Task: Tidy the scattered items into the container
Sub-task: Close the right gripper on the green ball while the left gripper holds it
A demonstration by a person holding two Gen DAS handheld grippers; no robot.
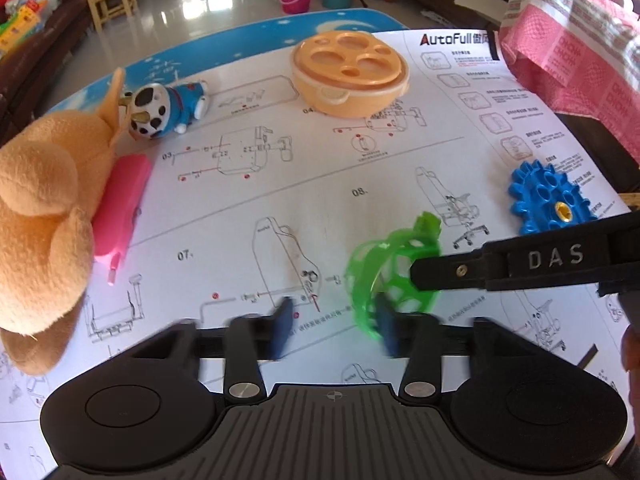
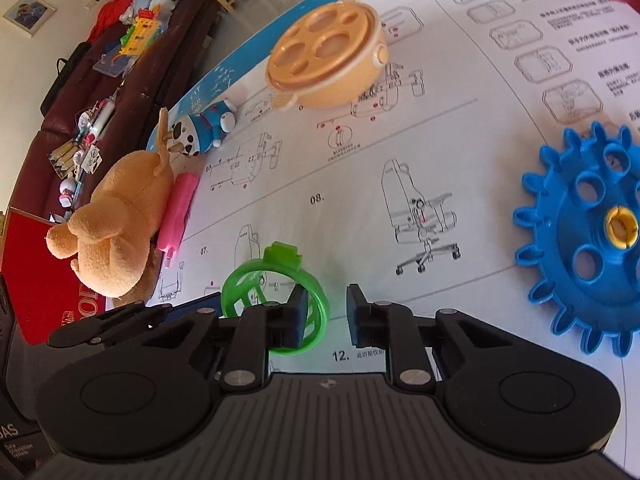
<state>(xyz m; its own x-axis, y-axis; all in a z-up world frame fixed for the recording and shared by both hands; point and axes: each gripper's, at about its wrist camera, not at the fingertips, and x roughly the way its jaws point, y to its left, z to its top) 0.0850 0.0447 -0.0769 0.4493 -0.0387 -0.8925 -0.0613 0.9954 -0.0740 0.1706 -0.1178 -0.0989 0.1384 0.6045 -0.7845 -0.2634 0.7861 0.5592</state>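
A green plastic lattice wheel (image 1: 380, 276) (image 2: 276, 300) stands on edge on the printed instruction sheet (image 1: 320, 192), close in front of both grippers. My left gripper (image 1: 334, 328) has a wide gap; the wheel's rim lies against its right finger, and the left finger is clear of it. My right gripper (image 2: 327, 320) has its left finger inside the wheel, the rim sits in the gap, and the right pad stands apart from it. One of the right gripper's fingers (image 1: 440, 272) reaches in from the right. The orange round container (image 1: 350, 76) (image 2: 324, 60) with a holed lid sits at the far side.
A blue toothed gear (image 1: 548, 200) (image 2: 592, 232) lies to the right. On the left are an orange plush toy (image 1: 40, 200) (image 2: 120, 220), a pink item (image 1: 120, 208) (image 2: 178, 212) and a spotted figurine in blue (image 1: 168, 108) (image 2: 204, 128). Pink cloth (image 1: 568, 32) hangs at the far right.
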